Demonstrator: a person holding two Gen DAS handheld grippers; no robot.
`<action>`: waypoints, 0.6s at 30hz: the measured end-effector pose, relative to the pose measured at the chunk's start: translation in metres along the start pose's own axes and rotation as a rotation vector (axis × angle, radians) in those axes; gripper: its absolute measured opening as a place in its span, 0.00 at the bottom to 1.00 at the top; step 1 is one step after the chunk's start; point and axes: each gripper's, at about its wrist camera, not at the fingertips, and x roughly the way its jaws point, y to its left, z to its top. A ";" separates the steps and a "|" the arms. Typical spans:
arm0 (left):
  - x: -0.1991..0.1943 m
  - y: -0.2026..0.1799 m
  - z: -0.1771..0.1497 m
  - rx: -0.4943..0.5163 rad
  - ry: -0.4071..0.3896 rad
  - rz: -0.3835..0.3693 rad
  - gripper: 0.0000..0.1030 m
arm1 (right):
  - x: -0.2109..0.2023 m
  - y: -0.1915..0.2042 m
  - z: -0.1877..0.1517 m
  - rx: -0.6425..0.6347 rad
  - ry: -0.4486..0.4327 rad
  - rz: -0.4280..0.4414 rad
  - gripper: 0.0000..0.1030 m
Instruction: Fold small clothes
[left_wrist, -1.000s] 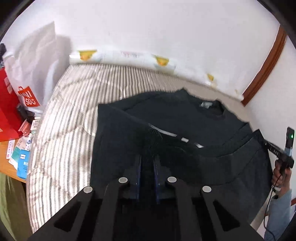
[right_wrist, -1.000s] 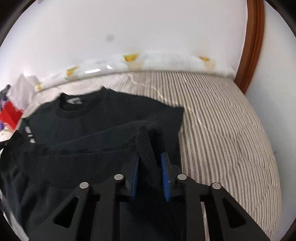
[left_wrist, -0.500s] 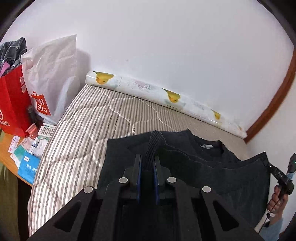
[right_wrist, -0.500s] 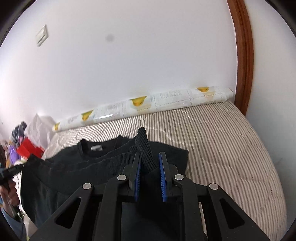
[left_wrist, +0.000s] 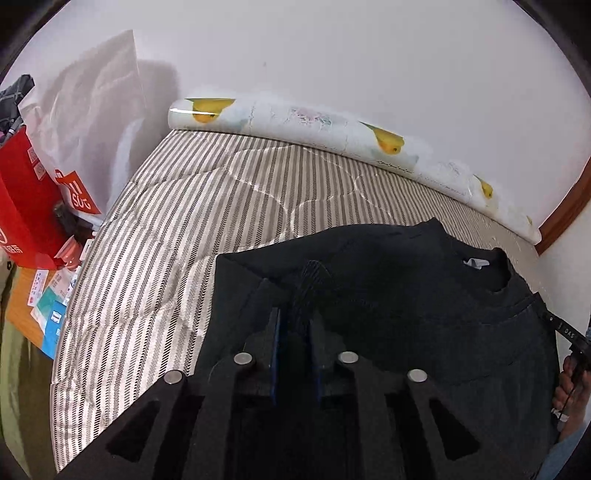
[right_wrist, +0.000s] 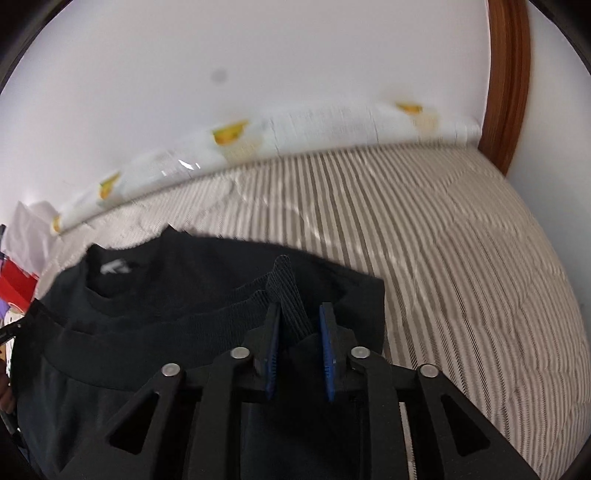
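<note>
Sweater hem lower than 0.5 s ago, nearer striped mattress.

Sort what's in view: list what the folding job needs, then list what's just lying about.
In the job:
- black sweater, its ribbed hem pinched at both corners
- left gripper
- right gripper
- striped mattress, the folding surface

Lying about:
- rolled duck-print sheet along the wall
- red bag
- white plastic bag
- packets and papers on the side table

light: even and soft, wall brightly lit | shadow: cast by bag on wall | blur: right wrist view smeared | edges: fisheye-bent, dark corners seen
</note>
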 end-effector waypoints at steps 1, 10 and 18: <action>-0.002 0.000 -0.001 0.004 -0.002 0.006 0.17 | -0.005 0.000 0.000 0.004 0.001 -0.006 0.29; -0.039 0.004 -0.015 0.036 -0.054 0.038 0.33 | -0.089 0.086 -0.032 -0.192 -0.128 -0.021 0.47; -0.092 0.006 -0.060 0.078 -0.130 0.023 0.55 | -0.101 0.174 -0.090 -0.266 -0.122 0.098 0.48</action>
